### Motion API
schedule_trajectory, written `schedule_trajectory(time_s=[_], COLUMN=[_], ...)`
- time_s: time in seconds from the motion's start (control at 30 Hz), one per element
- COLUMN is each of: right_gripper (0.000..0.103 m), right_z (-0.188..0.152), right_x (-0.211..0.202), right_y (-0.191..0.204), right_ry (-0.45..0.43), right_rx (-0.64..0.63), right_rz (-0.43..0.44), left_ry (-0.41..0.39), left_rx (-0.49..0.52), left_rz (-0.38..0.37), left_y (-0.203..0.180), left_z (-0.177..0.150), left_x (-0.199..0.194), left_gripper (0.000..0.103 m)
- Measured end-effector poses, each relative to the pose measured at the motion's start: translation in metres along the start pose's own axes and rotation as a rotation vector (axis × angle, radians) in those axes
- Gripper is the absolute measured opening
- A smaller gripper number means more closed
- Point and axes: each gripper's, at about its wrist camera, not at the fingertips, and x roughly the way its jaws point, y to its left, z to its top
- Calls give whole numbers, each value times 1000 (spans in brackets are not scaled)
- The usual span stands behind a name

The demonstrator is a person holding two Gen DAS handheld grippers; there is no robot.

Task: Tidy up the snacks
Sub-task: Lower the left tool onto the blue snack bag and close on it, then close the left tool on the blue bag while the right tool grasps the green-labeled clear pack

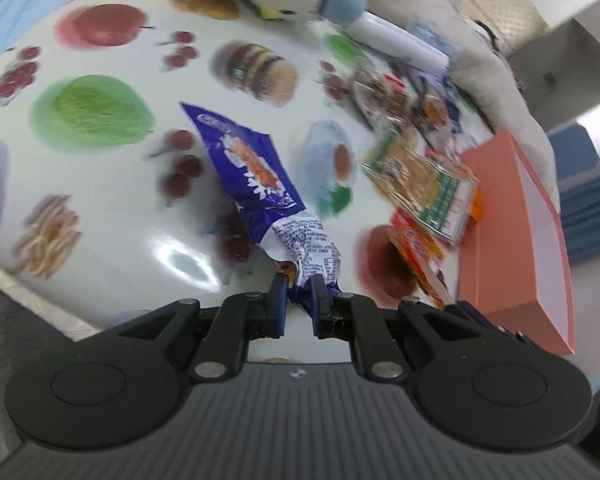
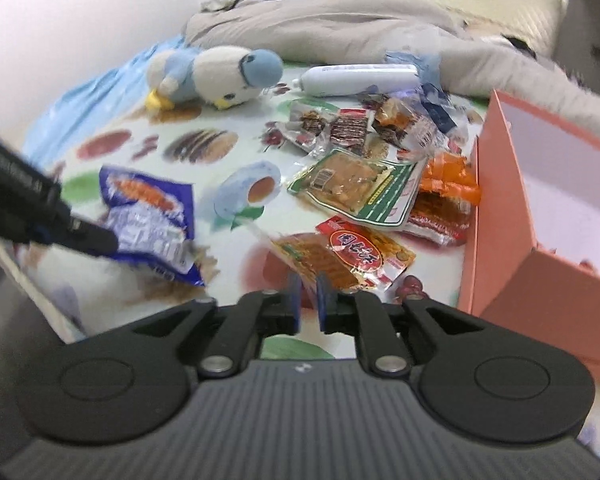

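Note:
My left gripper [image 1: 299,280] is shut on the crumpled end of a blue snack packet [image 1: 252,164], which hangs over the food-print cloth [image 1: 112,200]. In the right wrist view the same blue packet [image 2: 148,216] shows at the left, with a black left finger [image 2: 92,238] on it. My right gripper [image 2: 309,284] stands narrowly open, and the near edge of a red and orange packet [image 2: 352,256] lies between its fingers. Just to the right stands an open orange box [image 2: 500,220], white inside. Several more packets [image 2: 340,128] lie heaped beyond, among them a green-edged one [image 2: 356,188].
A blue and white plush bird [image 2: 220,72] and a white tube [image 2: 360,78] lie at the far side of the cloth. A grey blanket [image 2: 340,28] is bunched up behind them. The orange box [image 1: 496,232] bounds the right side in the left wrist view.

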Motion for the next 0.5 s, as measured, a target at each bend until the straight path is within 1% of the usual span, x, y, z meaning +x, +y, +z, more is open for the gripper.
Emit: schedule_trajectory(time_s=[0.07,0.1,0.13,0.17,0.2,0.23,0.27,0.33,0.37,0.4,0.5], right_gripper=[47,53,56,56,56,56,56,56,56,56,56], right_z=[2,3,3,4,5,5,6,7,7,8,9], right_x=[1,1,2,3,4,6,8,13,16,19,33], right_y=[-6,-8,-10,-11,-14,-16,-18,-23,-25,-25,-28], right_ry=[-7,-14,-21,-27,-29,-26,-26,-28,-30,-34,-32], right_rx=[54,72,88,101,120,144,166,224,249,272,340], right_rz=[15,18,22,29,41,58,76,113,128,138,156], left_ry=[-8,-12,-8,-6,-3,3,5,-7,-11,-16,-25], left_rx=[-11,-17,-25,-34,-44,-53,-58,-59,-60,-66,-90], left_rz=[13,18,24,30,34,38,38,42,42,44,53], left_y=[4,5,7,7,8,9,9,6,6,5,7], left_z=[2,3,4,5,6,7,8,8,8,9,11], left_x=[-2,-3,-2,0,2,4,6,6,6,7,11], left_gripper=[14,15,22,37,47,67,75,78,82,83,85])
